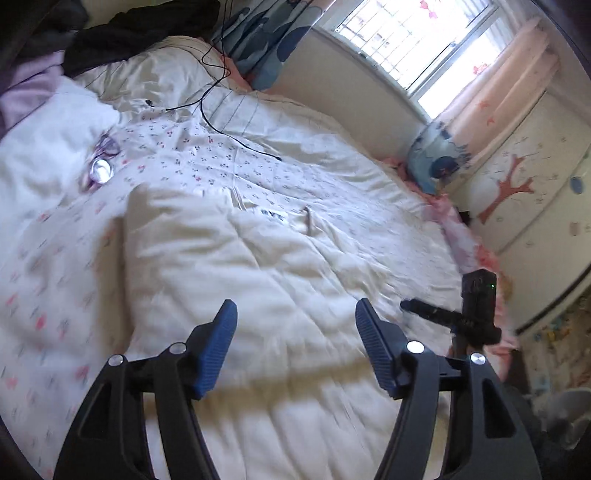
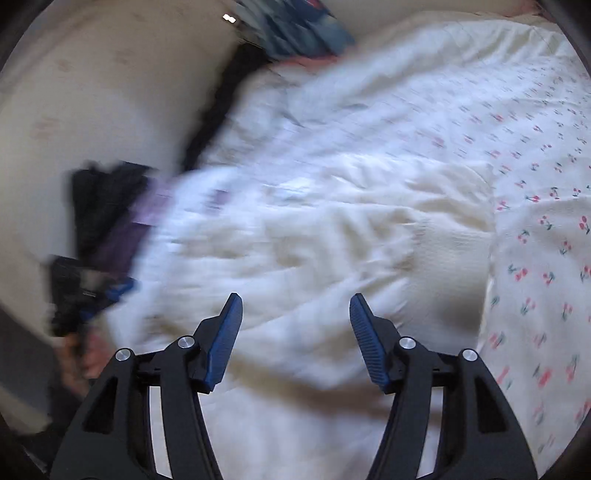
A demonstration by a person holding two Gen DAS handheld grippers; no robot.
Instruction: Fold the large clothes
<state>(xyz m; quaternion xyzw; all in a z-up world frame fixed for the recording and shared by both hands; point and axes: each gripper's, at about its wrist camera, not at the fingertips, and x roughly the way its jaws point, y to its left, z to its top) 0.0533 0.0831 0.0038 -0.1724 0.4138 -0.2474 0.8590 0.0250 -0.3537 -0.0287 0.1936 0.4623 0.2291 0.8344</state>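
A large cream-white garment (image 1: pixel 236 258) lies spread and wrinkled on the bed, with a label near its collar. It also fills the middle of the right wrist view (image 2: pixel 332 236), which is blurred by motion. My left gripper (image 1: pixel 295 314) is open and empty, hovering above the garment's near part. My right gripper (image 2: pixel 295 306) is open and empty above the garment too. The other gripper shows at the right edge of the left wrist view (image 1: pixel 476 310) and at the left edge of the right wrist view (image 2: pixel 85 295).
The bed has a cherry-print sheet (image 1: pixel 207 155). Glasses (image 1: pixel 99 166) and a black cable (image 1: pixel 221 125) lie on it. Dark clothes (image 1: pixel 122 37) sit by the pillow. A wall, window (image 1: pixel 410 33), blue cushion (image 1: pixel 436 158) and wardrobe (image 1: pixel 524 199) border the far side.
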